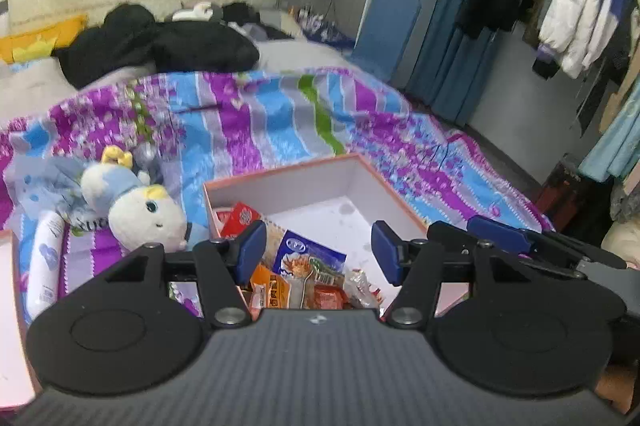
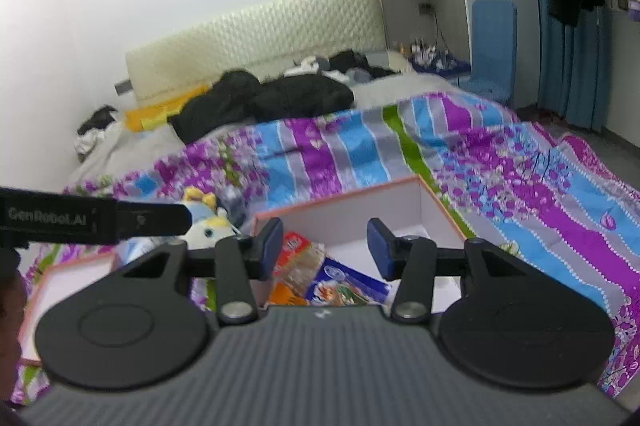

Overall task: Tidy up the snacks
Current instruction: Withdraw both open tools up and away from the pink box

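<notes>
A pink-edged white box (image 1: 376, 182) lies on the striped bedspread. Its near left part holds several snack packets: a blue packet (image 1: 308, 250), a red one (image 1: 240, 216) and an orange one (image 1: 270, 290). My left gripper (image 1: 318, 250) is open and empty, just above the packets. My right gripper (image 2: 324, 246) is open and empty above the same box (image 2: 432, 202), with the blue packet (image 2: 344, 286) and a red packet (image 2: 294, 246) below it. The right gripper's fingers (image 1: 500, 230) show at the right of the left wrist view.
A plush doll (image 1: 136, 206) and a white bottle (image 1: 44, 258) lie left of the box. A second pink-edged tray (image 2: 52, 286) lies further left. The left gripper's body (image 2: 92, 220) crosses the right wrist view. Dark clothes (image 1: 160, 42) lie on the bed; hanging clothes stand right.
</notes>
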### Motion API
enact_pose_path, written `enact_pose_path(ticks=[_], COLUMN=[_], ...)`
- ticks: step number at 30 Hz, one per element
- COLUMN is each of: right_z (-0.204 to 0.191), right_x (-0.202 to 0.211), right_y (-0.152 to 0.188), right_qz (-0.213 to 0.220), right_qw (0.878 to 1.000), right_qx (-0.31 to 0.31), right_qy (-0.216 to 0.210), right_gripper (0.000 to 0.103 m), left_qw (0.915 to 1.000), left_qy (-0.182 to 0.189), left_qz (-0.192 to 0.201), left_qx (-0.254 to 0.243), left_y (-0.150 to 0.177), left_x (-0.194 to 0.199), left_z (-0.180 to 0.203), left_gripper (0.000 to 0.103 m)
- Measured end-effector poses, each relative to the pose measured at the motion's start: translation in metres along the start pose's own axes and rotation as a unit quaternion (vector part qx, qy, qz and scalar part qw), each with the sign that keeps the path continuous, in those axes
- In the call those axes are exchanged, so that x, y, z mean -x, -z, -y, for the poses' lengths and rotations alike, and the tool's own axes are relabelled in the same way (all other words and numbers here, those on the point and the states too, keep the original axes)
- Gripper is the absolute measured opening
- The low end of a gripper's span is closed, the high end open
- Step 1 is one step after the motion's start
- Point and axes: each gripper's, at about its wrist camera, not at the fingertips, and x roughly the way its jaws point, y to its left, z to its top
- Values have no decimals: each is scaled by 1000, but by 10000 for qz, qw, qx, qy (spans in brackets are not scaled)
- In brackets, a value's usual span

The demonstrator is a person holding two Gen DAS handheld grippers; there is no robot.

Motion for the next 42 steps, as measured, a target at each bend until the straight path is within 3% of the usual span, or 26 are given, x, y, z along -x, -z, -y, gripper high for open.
enact_pose_path(ticks=[8, 20, 28, 37, 40, 42], right_z=[-21, -41, -46, -44, -44, -43], right_x=[53, 105, 121, 122, 120, 121], right_y=[3, 55, 92, 108, 110, 110], right_qz=[420, 493, 368, 303, 276, 316], right_qw=[9991, 9986, 9986, 9989, 9989, 9985], right_qx=[-33, -13, 79, 125, 138, 154], right_qy=[-21, 183, 369, 338, 362, 426], right_gripper=[49, 49, 49, 49, 50, 68], left_qw=[9989, 9985, 9988, 9991, 9991, 9990], left_qy=[66, -49, -91, -148, -171, -262], left_qz=[456, 533, 456, 394, 375, 364], left_qx=[-44, 73, 154, 93, 87, 63], left_y=[16, 93, 129, 153, 155, 154], left_x=[69, 125, 131, 124, 122, 119], left_z=[-1, -9, -17, -14, -16, -18], left_gripper=[64, 64, 64, 64, 70, 80])
